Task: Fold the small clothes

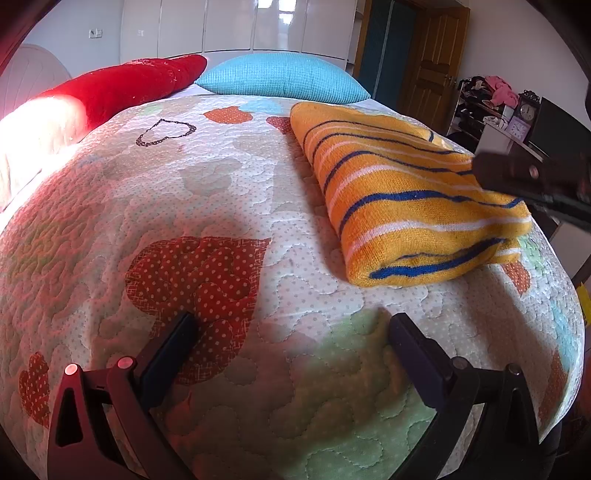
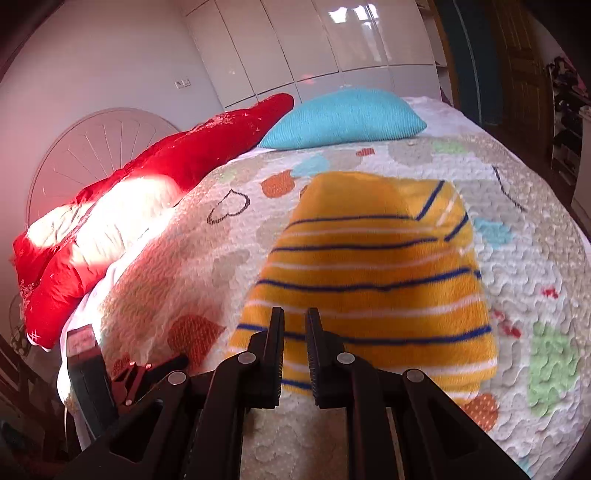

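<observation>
Black fingers of the left gripper fill the bottom of the left wrist view, spread wide apart w/ nothing between them, hovering over the quilted bedspread just above a red polka-dot heart patch. Landmark for everything else: the folded orange sweater, yellow-orange w/ blue and white stripes, lying flat on the bedspread. It's folded into a thick rectangle, fold edge toward the left gripper, and sits up and to the right of that gripper, apart from it. Right gripper is just in front of the sweater's near edge in the right wrist view, its jaws nearly together w/ only a thin slit showing and no cloth caught between them; so clenched on nothing. From the left wrist view that same gripper shows as a dark bar at the sweater's right side, overlapping its far corner; can't tell if it touches the fabric. Beyond the sweater, near the head of the bed, a blue pillow lies flat; left of that, a long red cushion runs along the bed edge, partly washed out by sunlight. Behind both, glossy white wardrobe doors. Right of the sweater, off the bed, a wooden door and a cluttered shelf w/ a small clock.
</observation>
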